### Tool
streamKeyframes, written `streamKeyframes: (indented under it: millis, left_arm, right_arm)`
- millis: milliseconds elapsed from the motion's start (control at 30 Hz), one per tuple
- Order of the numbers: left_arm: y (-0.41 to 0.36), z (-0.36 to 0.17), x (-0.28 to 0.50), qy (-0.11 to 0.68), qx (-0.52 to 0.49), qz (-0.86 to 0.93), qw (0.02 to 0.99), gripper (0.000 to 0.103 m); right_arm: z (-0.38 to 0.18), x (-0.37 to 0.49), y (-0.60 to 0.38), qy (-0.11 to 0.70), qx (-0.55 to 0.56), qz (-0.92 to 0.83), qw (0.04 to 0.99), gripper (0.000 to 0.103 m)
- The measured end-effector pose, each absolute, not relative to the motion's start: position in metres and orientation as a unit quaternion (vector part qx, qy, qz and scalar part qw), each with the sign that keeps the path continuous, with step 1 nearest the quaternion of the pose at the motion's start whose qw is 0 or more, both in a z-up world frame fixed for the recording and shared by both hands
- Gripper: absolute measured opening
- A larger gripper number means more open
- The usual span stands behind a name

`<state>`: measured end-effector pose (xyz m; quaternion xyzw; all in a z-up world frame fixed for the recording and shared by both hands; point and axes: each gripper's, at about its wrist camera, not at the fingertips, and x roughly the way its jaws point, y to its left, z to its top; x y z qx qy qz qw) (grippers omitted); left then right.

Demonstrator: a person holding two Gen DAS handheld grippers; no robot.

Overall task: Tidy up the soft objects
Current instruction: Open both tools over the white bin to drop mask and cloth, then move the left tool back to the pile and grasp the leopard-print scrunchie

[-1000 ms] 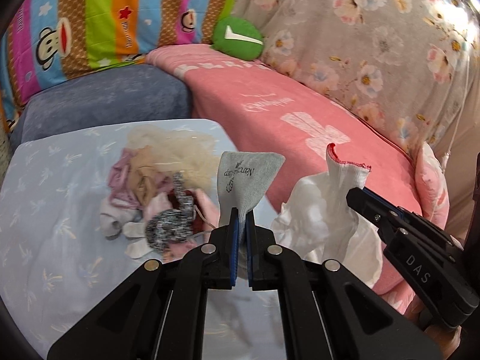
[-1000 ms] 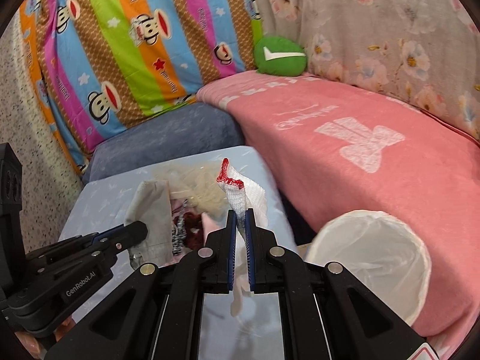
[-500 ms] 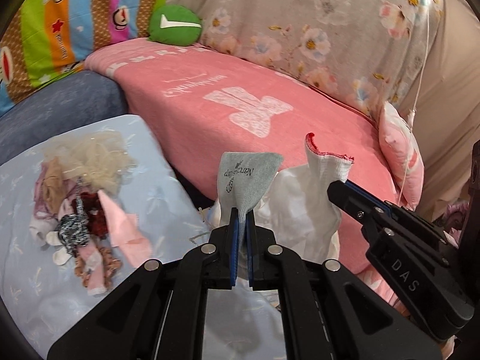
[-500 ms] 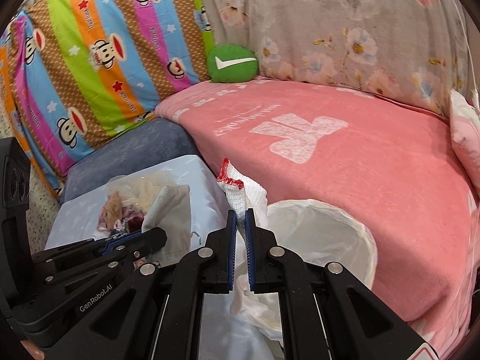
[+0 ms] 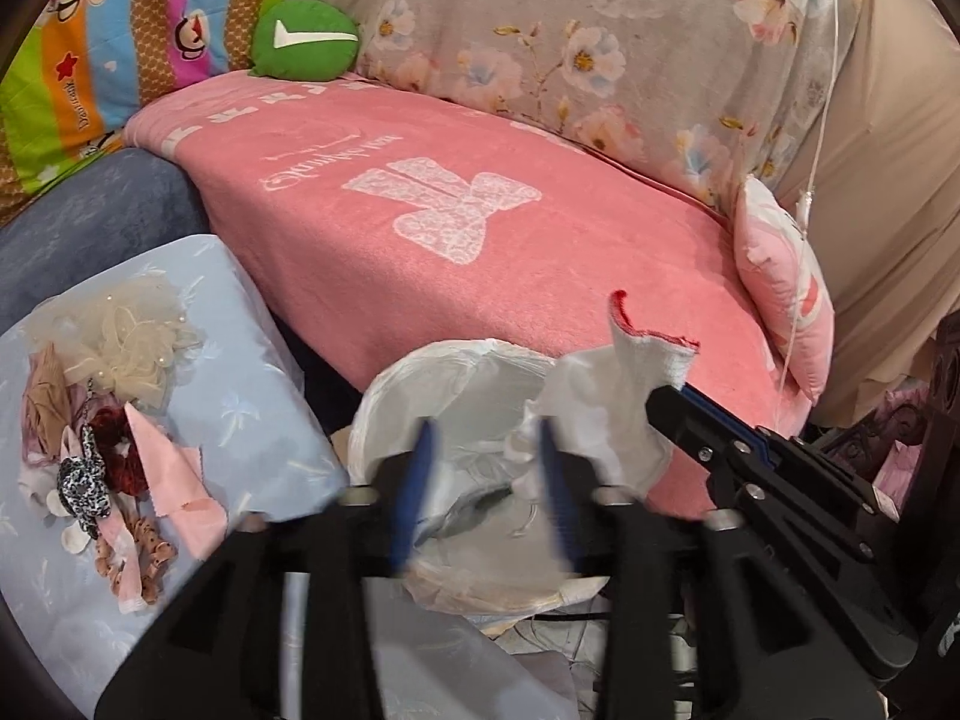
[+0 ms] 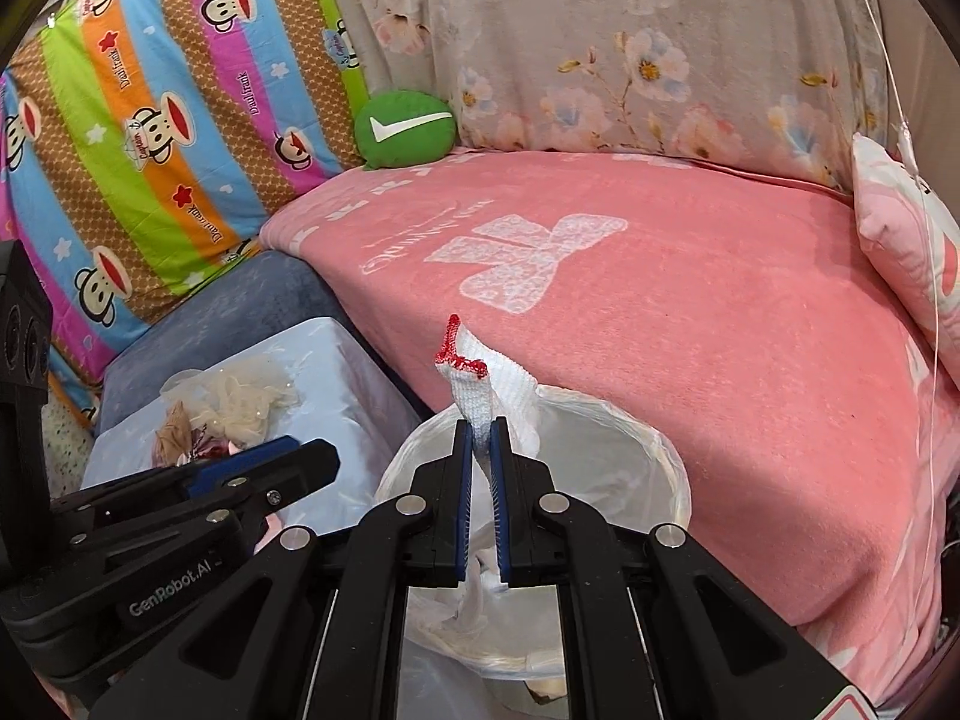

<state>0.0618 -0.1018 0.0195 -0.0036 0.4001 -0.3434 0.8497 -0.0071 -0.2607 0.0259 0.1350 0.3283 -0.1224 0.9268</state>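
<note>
Hovering both tools over the white lined bin (image 6: 606, 450), we sit mid-drop. Our left hand-held gripper (image 5: 486, 480) shows its jaws spread wide and blurred, nothing between them; a grey sock (image 5: 474, 507) lies in the bin directly below, so we judge the release made there on purpose. Our right hand-held gripper (image 6: 480, 450) is pinched closed on a white sock with red trim (image 6: 474, 384), cuff standing up above the jaws, the rest hanging down toward the bin mouth. We judge it held there for the same drop.

Bin sits on the floor, wedged between the pink blanket (image 6: 660, 324) on the sofa and the pale blue tabletop (image 5: 252, 420). On that tabletop a small heap remains: cream netting (image 5: 132, 336), a pink cloth (image 5: 174, 474), a black-and-white scrunchie (image 5: 84, 480), other bits too tangled to name. Green cushion (image 6: 405, 129) far back, pink pillow (image 5: 786, 294) at the sofa end; neither concerns us.

Obstruction: the two tools crowd each other over the bin, left tool just beside the white sock. Loose liner plastic at the rim could catch a falling sock.
</note>
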Motion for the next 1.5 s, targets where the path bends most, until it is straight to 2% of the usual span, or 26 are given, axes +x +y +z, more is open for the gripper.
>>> streamKeyframes:
  millis: [33,67,200,633,933,1067,1167,1500]
  left_arm:
    - [-0.100,0.021,0.061,0.395,-0.007,-0.337,0.855,0.065]
    - [-0.098,0.022,0.061,0.390,-0.011,-0.332,0.859,0.066]
    - [-0.093,0.020,0.065,0.394,-0.014,-0.324,0.860,0.066]
    - [-0.075,0.012,0.070,0.395,-0.012,-0.290,0.872,0.066]
    - [-0.048,0.002,0.075,0.402,-0.020,-0.256,0.879,0.066]
    - [-0.032,-0.004,0.077,0.404,-0.022,-0.231,0.885,0.066]
    - [-0.015,-0.009,0.080,0.408,-0.030,-0.212,0.888,0.069]
    - [0.032,-0.019,0.087,0.410,-0.038,-0.160,0.897,0.069]
  right_arm:
    - [0.025,-0.007,-0.261,0.329,0.135,-0.124,0.927,0.007]
    - [0.025,-0.007,-0.261,0.329,0.135,-0.124,0.927,0.008]
    - [0.025,-0.005,-0.260,0.326,0.133,-0.128,0.927,0.009]
    - [0.021,0.000,-0.247,0.332,0.128,-0.115,0.927,0.032]
    - [0.013,0.006,-0.219,0.347,0.115,-0.087,0.927,0.034]
    - [0.010,0.010,-0.204,0.354,0.108,-0.073,0.926,0.038]
    - [0.007,0.014,-0.193,0.359,0.103,-0.062,0.925,0.038]
    - [-0.001,0.025,-0.155,0.374,0.089,-0.030,0.923,0.039]
